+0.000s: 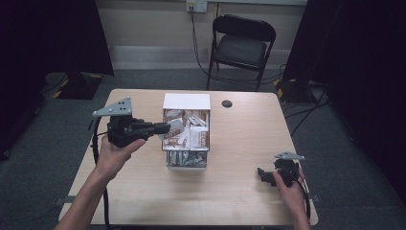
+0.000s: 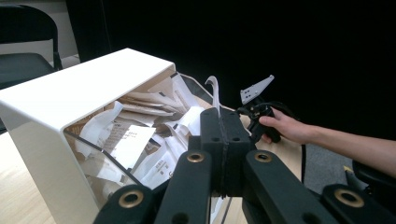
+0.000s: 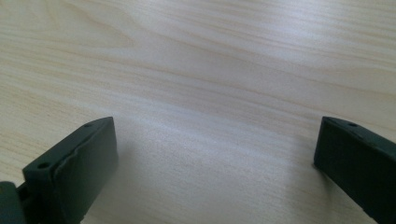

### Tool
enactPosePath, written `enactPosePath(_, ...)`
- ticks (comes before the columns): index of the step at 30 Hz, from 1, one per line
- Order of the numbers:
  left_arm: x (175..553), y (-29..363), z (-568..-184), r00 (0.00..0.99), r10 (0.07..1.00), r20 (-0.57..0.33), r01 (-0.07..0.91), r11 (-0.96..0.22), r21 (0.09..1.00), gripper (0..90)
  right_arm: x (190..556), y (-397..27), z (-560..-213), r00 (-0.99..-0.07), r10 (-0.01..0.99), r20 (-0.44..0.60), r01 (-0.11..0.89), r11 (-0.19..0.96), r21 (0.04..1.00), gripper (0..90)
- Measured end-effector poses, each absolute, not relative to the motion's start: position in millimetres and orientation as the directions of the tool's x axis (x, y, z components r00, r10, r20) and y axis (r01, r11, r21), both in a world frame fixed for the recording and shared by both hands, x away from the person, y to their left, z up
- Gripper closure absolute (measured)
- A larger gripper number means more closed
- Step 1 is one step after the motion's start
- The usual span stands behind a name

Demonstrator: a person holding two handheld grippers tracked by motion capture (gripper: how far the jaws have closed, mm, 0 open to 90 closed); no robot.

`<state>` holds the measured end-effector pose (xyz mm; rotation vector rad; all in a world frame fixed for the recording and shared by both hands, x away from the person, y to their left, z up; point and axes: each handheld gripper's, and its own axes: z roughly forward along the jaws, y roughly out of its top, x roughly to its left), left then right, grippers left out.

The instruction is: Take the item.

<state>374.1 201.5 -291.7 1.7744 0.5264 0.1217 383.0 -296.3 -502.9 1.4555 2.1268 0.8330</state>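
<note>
The left gripper (image 1: 165, 127) hangs above the pale wooden table (image 1: 239, 191), its jaws pressed together on a thin white packet (image 2: 215, 91) that stands up just past their tips in the left gripper view. Directly ahead of and below those tips sits the clear box (image 1: 186, 139) stuffed with brown-and-white sachets (image 1: 184, 132), its white lid (image 1: 186, 101) at the end farther from the person.

The right gripper (image 1: 264, 176) rests low near the table's near right corner, well apart from the box — its jaws spread wide, with bare wood grain between them in the right gripper view. Each gripper is held by a hand (image 1: 112, 155), and the right hand (image 1: 289, 189) comes in from the table's near edge.

Beyond the left gripper, past the box, a small dark round spot (image 1: 227, 103) marks the tabletop. Farther back a black folding chair (image 1: 242, 45) stands on grey carpet (image 1: 48, 139) against a pale wall, with black curtains (image 1: 52, 33) on both sides — cables run down from a wall outlet (image 1: 197, 5).
</note>
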Motion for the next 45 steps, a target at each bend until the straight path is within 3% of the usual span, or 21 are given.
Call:
enactPosePath(17, 371.4, 221.2, -281.7, 0.886, 0.429, -0.178, 0.269, -0.16, 0.95, 90.0, 382.9, -296.2, -502.8, -0.355, 0.935, -0.013, 0.677, 0.267, 0.686, 0.0)
enactPosePath(45, 380.3, 260.5, -287.8, 0.814, 0.556, -0.172, 0.294, -0.138, 0.946, 90.0, 383.0, -296.2, -502.9, -0.356, 0.934, -0.014, 0.676, 0.268, 0.686, 0.0)
